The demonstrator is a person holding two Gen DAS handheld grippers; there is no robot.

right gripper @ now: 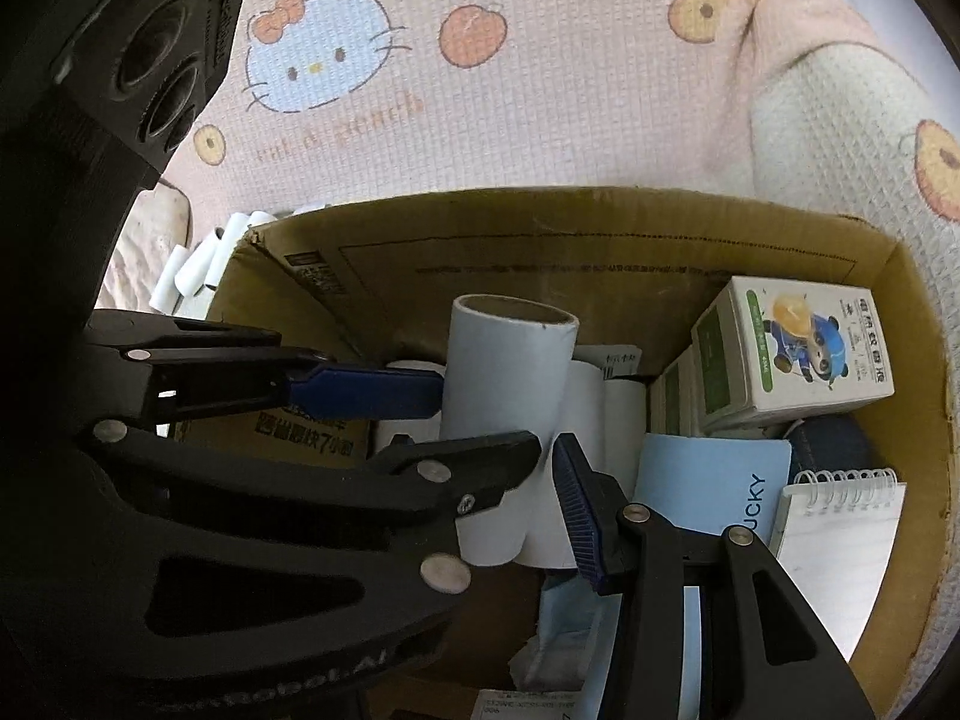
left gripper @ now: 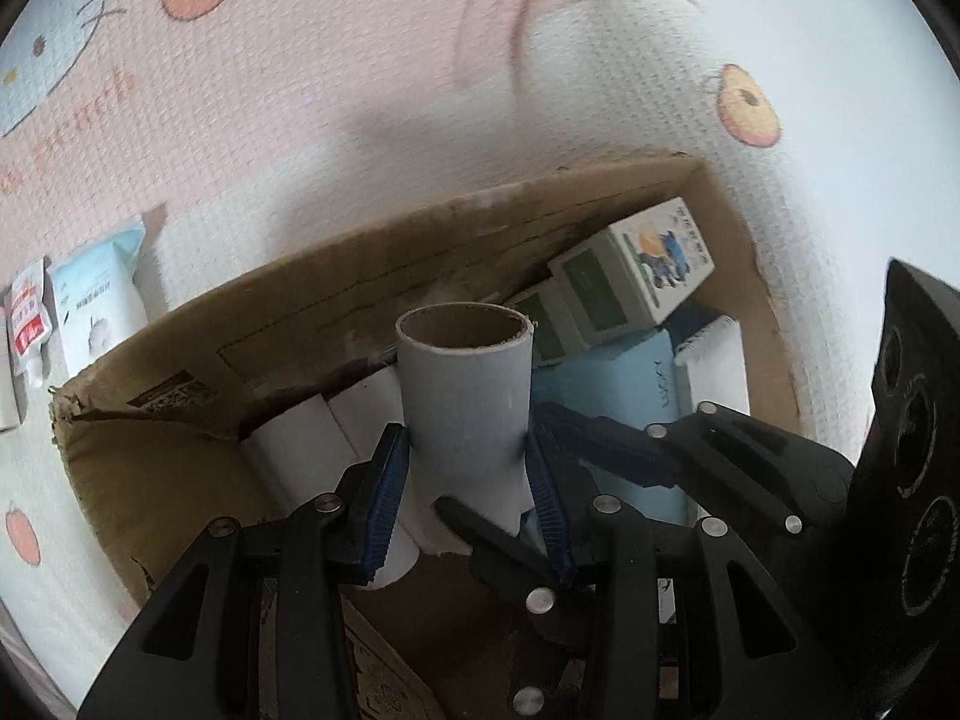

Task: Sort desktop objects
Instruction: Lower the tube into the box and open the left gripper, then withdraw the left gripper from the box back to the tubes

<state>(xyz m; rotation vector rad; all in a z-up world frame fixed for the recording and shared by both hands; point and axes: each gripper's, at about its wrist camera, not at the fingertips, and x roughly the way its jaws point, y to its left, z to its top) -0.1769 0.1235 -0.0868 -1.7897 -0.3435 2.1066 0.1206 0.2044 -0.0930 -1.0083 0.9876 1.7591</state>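
Note:
A grey-white roll with a cardboard core (left gripper: 465, 396) stands upright inside an open cardboard box (left gripper: 336, 276). My left gripper (left gripper: 468, 462) is shut on the roll, its blue pads (left gripper: 384, 492) pressed on both sides. In the right wrist view the same roll (right gripper: 504, 396) is flanked by the left gripper's blue pad (right gripper: 360, 393) and my right gripper (right gripper: 540, 468), whose blue pad (right gripper: 576, 510) sits to the roll's right; its jaws look apart and hold nothing.
The box (right gripper: 540, 228) also holds white rolls (left gripper: 300, 450), green-and-white cartons (right gripper: 798, 354), a light blue notebook (right gripper: 714, 480) and a spiral notepad (right gripper: 840, 534). Packets (left gripper: 96, 312) lie on the pink cartoon mat (left gripper: 270, 90) left of the box.

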